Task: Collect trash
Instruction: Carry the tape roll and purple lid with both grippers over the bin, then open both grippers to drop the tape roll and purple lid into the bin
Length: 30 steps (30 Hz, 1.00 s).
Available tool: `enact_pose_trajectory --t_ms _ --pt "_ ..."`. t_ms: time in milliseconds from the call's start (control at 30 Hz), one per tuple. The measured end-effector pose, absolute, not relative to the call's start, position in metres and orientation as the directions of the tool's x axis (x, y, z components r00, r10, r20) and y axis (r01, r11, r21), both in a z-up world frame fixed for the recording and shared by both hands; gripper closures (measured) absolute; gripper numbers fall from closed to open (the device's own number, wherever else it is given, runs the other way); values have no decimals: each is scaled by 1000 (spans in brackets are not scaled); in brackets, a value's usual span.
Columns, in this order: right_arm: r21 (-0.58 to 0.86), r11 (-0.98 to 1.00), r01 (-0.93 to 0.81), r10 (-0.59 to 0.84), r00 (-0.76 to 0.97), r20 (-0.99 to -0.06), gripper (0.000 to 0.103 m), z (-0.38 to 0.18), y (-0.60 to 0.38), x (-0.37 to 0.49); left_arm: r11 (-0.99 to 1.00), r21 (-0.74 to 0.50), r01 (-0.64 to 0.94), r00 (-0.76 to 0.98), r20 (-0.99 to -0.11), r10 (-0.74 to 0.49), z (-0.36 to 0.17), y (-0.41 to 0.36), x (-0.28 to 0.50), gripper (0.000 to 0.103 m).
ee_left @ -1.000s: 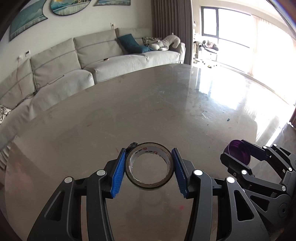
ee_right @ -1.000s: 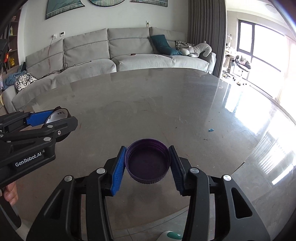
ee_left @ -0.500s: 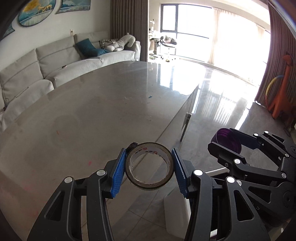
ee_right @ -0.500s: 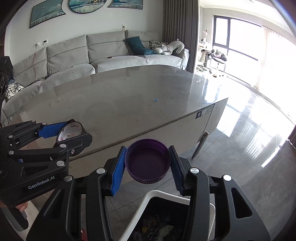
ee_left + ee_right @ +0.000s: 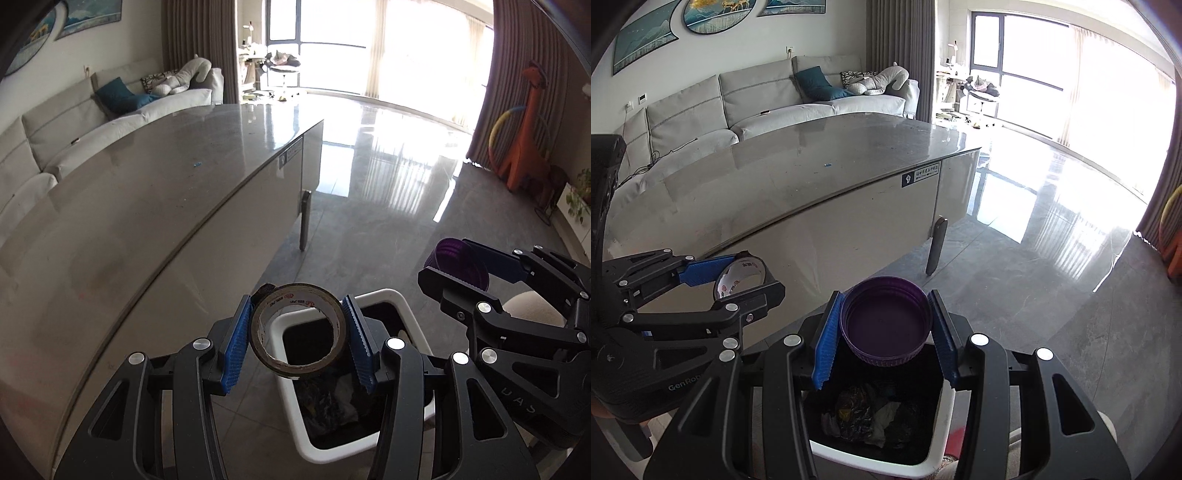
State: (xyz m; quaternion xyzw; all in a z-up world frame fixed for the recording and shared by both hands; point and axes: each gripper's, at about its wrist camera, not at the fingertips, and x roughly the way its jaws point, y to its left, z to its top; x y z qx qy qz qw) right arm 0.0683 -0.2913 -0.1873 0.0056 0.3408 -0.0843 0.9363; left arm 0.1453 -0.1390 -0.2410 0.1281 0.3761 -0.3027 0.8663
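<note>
My left gripper (image 5: pixel 299 341) is clamped on the tape roll (image 5: pixel 298 334), which stands upright between its blue pads, above the left rim of the white trash bin (image 5: pixel 275 328). My right gripper (image 5: pixel 884 332) grips the purple lid (image 5: pixel 885 320), directly above the bin's trash

A home living room, plainly. At ten o'clock a long pale grey sectional sofa (image 5: pixel 746 99) with a teal cushion (image 5: pixel 814 83) and a plush toy (image 5: pixel 881 81); framed artwork (image 5: pixel 720 13) hangs above it at eleven. Tall windows (image 5: pixel 1027 62) with dark curtains (image 5: pixel 897 48) blaze at one o'clock. A broad grey table (image 5: pixel 798 184) fills the middle, on glossy tiled floor (image 5: pixel 1052 258). In the left view, an orange giraffe toy (image 5: pixel 524 136) stands at two.
</note>
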Motion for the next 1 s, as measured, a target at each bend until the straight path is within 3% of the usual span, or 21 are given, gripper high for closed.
enact_pose_trajectory --t_ms 300,367,400,433,1000 --pt "-25 972 235 -195 736 -649 56 -200 -313 45 742 -24 670 464 -767 -443 -254 -165 132 53" --pt "-29 967 254 -211 729 -651 56 -202 -318 42 763 -12 646 460 -792 -402 -259 -168 135 36" --pt "-24 964 264 -215 726 -653 56 -202 -322 40 790 18 612 482 -801 -355 -262 -169 138 14" --pt "-15 962 271 -214 723 -657 56 -203 -325 38 800 24 600 489 -802 -343 -263 -168 142 5" --pt "-12 962 273 -213 723 -657 56 -204 -332 37 797 16 604 495 -791 -359 -256 -167 148 5"
